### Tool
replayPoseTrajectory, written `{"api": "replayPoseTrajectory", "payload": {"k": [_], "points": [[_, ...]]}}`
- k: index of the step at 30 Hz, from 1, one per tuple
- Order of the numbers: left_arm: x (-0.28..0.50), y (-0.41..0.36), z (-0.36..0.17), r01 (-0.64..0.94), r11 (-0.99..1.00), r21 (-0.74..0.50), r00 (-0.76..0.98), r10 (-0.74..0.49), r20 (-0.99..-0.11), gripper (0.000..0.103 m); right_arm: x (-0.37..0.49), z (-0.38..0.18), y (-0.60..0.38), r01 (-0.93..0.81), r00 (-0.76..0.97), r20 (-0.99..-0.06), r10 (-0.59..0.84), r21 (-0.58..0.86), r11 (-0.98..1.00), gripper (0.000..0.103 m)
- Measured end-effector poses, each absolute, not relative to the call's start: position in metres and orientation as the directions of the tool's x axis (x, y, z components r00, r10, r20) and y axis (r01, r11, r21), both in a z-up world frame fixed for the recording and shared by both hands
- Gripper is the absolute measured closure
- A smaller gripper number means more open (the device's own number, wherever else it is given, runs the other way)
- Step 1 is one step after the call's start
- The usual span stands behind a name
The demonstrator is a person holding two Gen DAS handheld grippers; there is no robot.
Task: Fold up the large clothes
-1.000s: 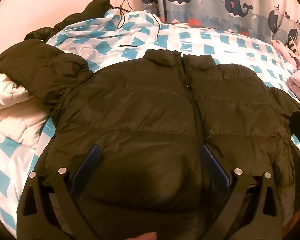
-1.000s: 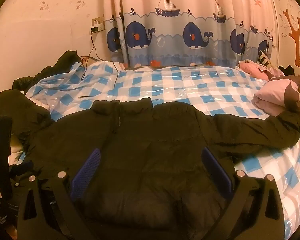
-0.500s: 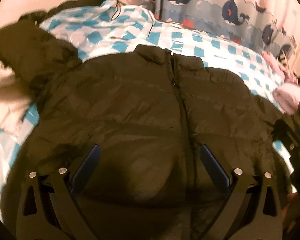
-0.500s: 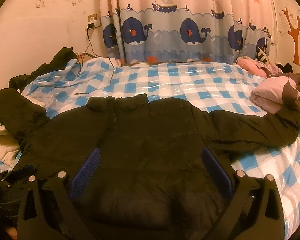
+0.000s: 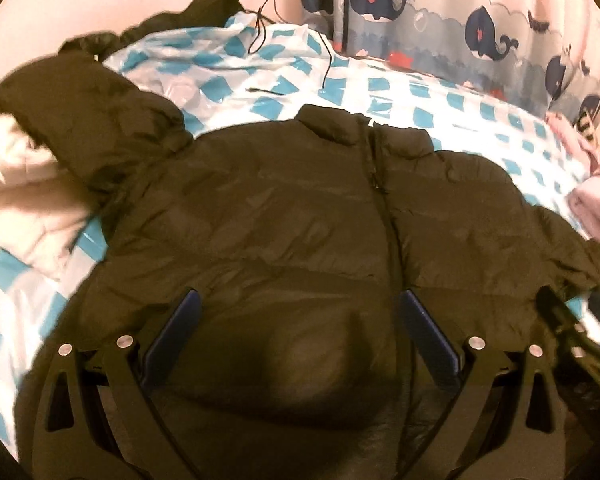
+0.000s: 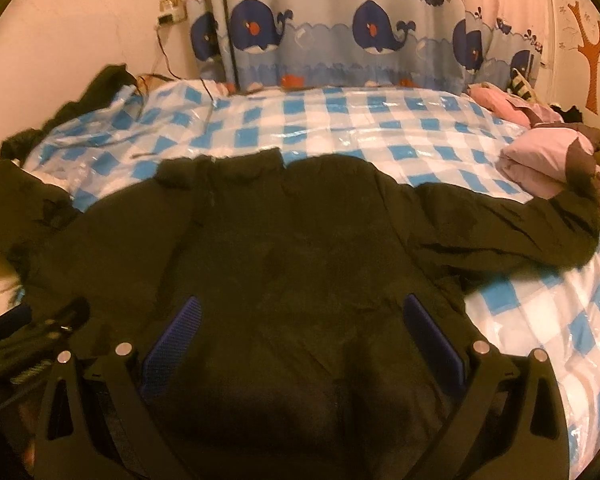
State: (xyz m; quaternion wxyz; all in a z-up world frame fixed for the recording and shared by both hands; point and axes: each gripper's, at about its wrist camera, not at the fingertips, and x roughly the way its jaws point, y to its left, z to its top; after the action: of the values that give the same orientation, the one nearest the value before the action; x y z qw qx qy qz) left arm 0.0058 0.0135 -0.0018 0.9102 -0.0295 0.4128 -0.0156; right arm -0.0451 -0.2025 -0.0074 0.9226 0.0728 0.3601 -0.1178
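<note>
- Setting: a bedroom with a whale-print curtain (image 6: 340, 40) behind a bed (image 6: 380, 128) covered in glossy blue-and-white checked sheeting; a wall socket (image 6: 171, 6) with a trailing cable (image 5: 260, 28) sits at the far left corner.
- Task item: a dark puffer jacket (image 5: 284, 216) lies flat on the near half of the bed, front side up, zip closed, collar (image 5: 332, 128) pointing towards the curtain.
- Sleeves: the one on the view's right (image 6: 508, 228) stretches straight out across the bed, its cuff touching a pink folded garment (image 6: 540, 156); the one on the view's left (image 5: 84, 120) runs outward over a white quilted item (image 5: 24, 200).
- Left tongs (image 5: 298, 326): blue pads spread wide, hovering over the lower front of the jacket, gripping nothing.
- Right tongs (image 6: 300, 330): likewise spread wide above the lower body, on the side of the outstretched sleeve, with nothing held.
- Progress: the jacket appears spread and roughly smoothed, yet no fold is visible; both sleeves are fully extended and the body is at full length.
- Remaining, as judged: sleeves to be brought in over the chest, then the body doubled up; essentially the whole folding sequence lies ahead.
</note>
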Motion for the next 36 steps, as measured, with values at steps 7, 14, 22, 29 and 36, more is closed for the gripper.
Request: {"api": "replayPoseTrajectory", "payload": {"k": [7,14,22,29,36], "points": [[0.007,0.006,-0.007,0.059,0.996,-0.061,0.632,-0.085,-0.770,0.007,-0.040,-0.010,-0.207,0.284,0.680,-0.719,-0.143,0.078,0.956,0.006],[0.006,-0.006,-0.011,0.071,0.995,0.066,0.640,0.005,-0.768,0.007,-0.040,-0.011,-0.218,0.313,0.658,-0.744,-0.117,0.129,0.941,0.006],[0.002,-0.011,-0.011,0.081,0.992,0.096,0.643,0.021,-0.765,0.007,-0.038,-0.012,-0.213,0.274,0.652,-0.753,-0.088,0.126,0.953,0.006],[0.004,-0.010,-0.012,0.079,0.993,0.090,0.635,0.019,-0.772,0.007,-0.037,-0.015,-0.209,0.256,0.650,-0.757,-0.073,0.128,0.958,0.006],[0.004,-0.009,-0.013,0.081,0.993,0.090,0.629,0.019,-0.777,0.007,-0.036,-0.016,-0.207,0.250,0.651,-0.756,-0.072,0.124,0.960,0.006]]}}
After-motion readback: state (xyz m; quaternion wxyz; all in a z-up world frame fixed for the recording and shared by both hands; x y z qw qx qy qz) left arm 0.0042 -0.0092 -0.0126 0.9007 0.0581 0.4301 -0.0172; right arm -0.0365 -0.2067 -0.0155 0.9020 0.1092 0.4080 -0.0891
